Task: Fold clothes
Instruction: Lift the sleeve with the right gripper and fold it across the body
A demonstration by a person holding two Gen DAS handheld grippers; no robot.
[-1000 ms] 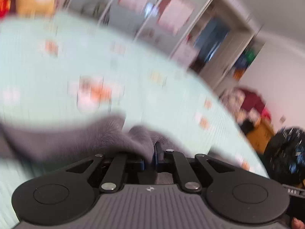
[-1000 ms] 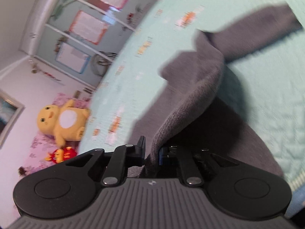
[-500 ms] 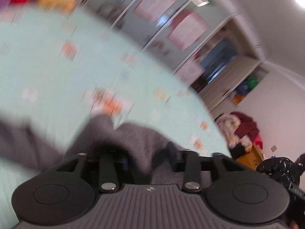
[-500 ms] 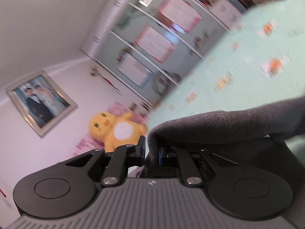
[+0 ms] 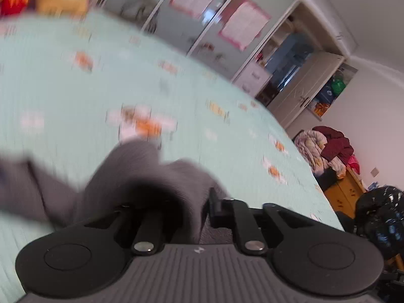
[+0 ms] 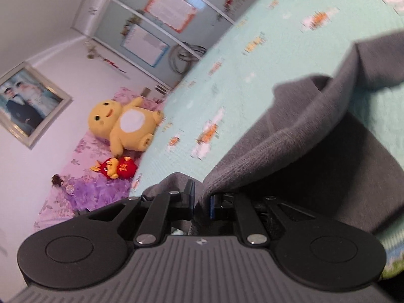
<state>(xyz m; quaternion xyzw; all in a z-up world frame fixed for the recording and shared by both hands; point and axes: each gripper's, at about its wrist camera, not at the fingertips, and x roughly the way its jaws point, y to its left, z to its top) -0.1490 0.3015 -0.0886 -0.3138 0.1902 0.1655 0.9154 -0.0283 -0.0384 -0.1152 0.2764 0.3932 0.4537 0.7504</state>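
A grey knit garment [image 5: 141,166] lies partly on the mint-green bedspread [image 5: 63,96]. In the left wrist view it is bunched up over my left gripper [image 5: 194,202]. The cloth hides the left finger and runs down beside the right finger [image 5: 213,202], so the jaws look shut on a thick fold. In the right wrist view my right gripper [image 6: 200,199] is shut on a hem of the same grey garment [image 6: 315,131]. From there the cloth rises in a fold and stretches to the right over the bedspread [image 6: 252,70].
A yellow plush toy [image 6: 123,123] and a small red toy [image 6: 116,168] sit on a floral cover at the bed's head. Sliding wardrobe doors [image 5: 227,25] stand beyond the bed. At its right edge are a pile of clothes [image 5: 325,149], a wooden cabinet [image 5: 346,192] and a black bag [image 5: 378,214].
The left jaws spread wider half a second ago and now stand closer again around a thicker bunch of cloth. The right gripper tipped up, then back toward the bed, still holding the hem.
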